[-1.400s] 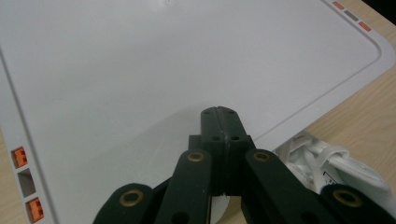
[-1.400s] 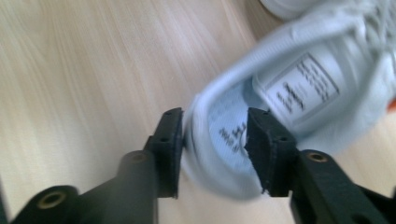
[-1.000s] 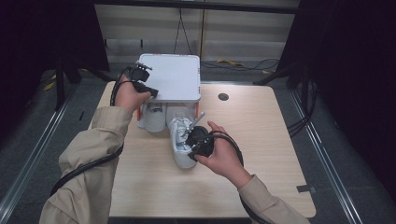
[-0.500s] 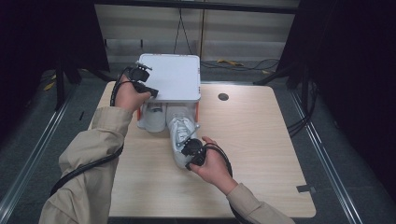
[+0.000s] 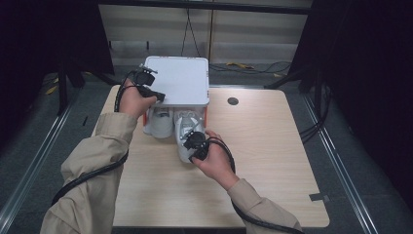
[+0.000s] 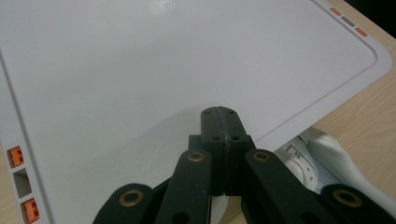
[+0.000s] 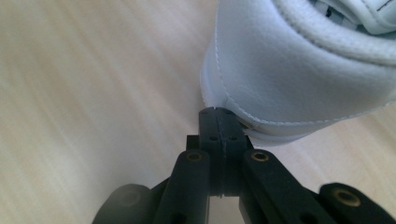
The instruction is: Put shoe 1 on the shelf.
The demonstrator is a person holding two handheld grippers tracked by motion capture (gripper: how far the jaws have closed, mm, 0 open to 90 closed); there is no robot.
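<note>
Box (image 5: 178, 80): white, rectangular, with orange tabs along its edges, lid (image 6: 140, 70) raised over the far-left part of the counter (image 5: 272, 161). Left shoe (image 5: 160, 122): white, lying under the lid's near edge, toe end hidden beneath it. Right shoe (image 5: 187, 131): white, just beside the first, reaching farther toward the person; its heel (image 7: 299, 70) sits on the wood. Left tongs (image 6: 218, 114): jaws pressed together with no gap, tips against the lid's near edge; whether they pinch that edge cannot be told. Left hand (image 5: 134, 100): raised at the box's near-left corner. Right tongs (image 7: 218, 114): jaws shut flat against each other, holding nothing, tips touching the lower edge of the heel, low over the counter. Right hand (image 5: 214, 163): just behind the right shoe. Sleeves (image 5: 92, 185): tan, entering from the near edge. Cables (image 5: 87, 175): black, trailing back along both forearms. Counter: pale wood, a round dark hole (image 5: 233, 101) near its far edge.
</note>
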